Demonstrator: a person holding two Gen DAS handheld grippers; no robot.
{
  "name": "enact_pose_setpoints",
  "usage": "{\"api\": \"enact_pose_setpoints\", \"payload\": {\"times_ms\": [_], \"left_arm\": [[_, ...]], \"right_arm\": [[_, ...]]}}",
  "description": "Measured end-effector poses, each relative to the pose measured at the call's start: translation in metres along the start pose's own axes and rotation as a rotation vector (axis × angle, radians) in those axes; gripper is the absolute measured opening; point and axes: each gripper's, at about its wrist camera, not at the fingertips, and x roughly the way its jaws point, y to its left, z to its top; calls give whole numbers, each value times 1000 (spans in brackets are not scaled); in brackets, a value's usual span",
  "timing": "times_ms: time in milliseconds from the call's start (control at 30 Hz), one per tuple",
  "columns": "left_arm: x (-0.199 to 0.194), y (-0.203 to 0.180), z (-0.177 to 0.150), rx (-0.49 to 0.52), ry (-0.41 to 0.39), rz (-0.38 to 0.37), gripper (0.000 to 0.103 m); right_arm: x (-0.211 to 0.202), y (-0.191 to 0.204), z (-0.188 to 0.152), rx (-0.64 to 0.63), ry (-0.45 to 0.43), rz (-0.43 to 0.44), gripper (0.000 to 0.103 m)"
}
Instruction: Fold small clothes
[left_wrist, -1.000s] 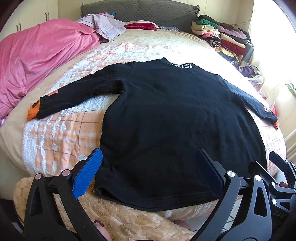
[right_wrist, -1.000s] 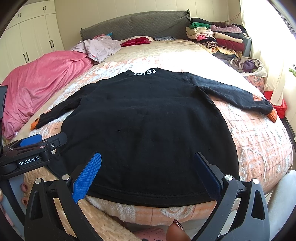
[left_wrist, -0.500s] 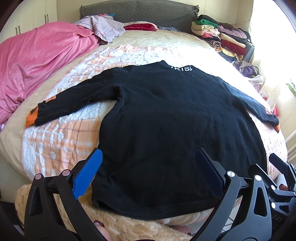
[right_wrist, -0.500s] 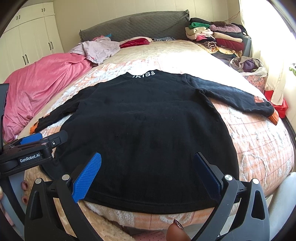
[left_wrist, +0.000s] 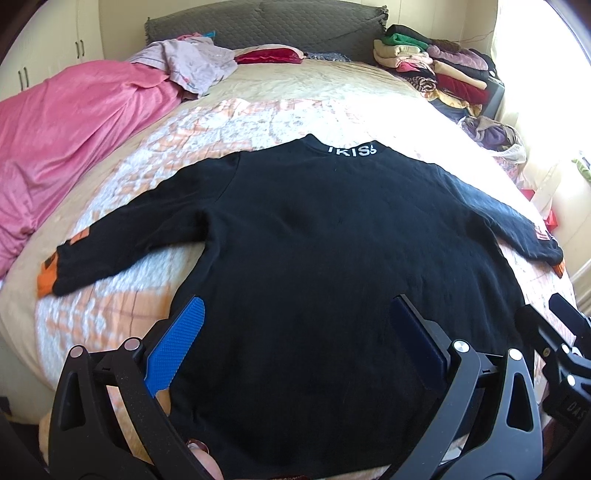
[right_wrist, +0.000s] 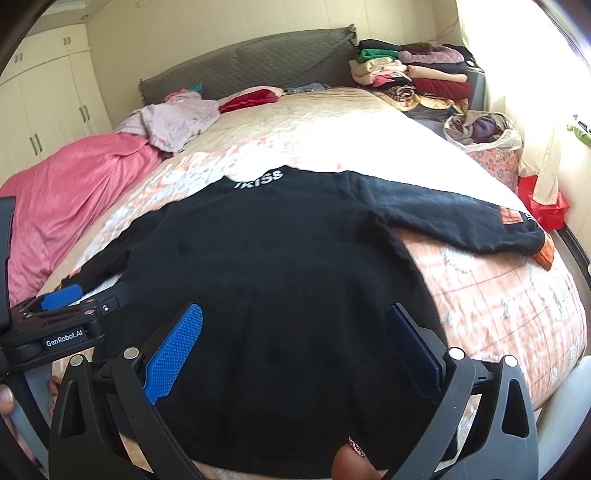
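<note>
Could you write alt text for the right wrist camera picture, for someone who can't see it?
A black sweater lies flat, sleeves spread, on a bed. The open right tongs hover over its hem, the left tongs alongside.

My right claw (right_wrist: 293, 341) hangs spread wide over the black sweater (right_wrist: 280, 280) lying flat on the bed (right_wrist: 498, 306); left claw (right_wrist: 66, 306) at nine o'clock.

Black sweater (left_wrist: 332, 277) hem behind left gripper (left_wrist: 295, 347).
</note>
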Motion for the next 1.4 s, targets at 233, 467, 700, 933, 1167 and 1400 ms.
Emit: {"api": "enact_pose_setpoints", "payload": {"times_ms": [233, 467, 700, 933, 1167, 1400], "left_arm": [[20, -12, 27, 20, 15, -21, 94], [41, -23, 53, 17, 53, -58, 94], [58, -31, 87, 12, 51, -68, 94], [87, -39, 114, 4, 76, -63, 94], [113, -42, 133, -17, 95, -58, 94], [144, -26, 132, -57, 111, -44, 94]], "right_arm": [[16, -30, 19, 72, -3, -55, 99], [32, -70, 32, 172, 6, -105, 99], [47, -120, 49, 320, 0, -145, 99], [62, -181, 56, 512, 19, -164, 99], [71, -232, 56, 656, 22, -217, 99], [90, -285, 44, 816, 58, -267, 99]]}}
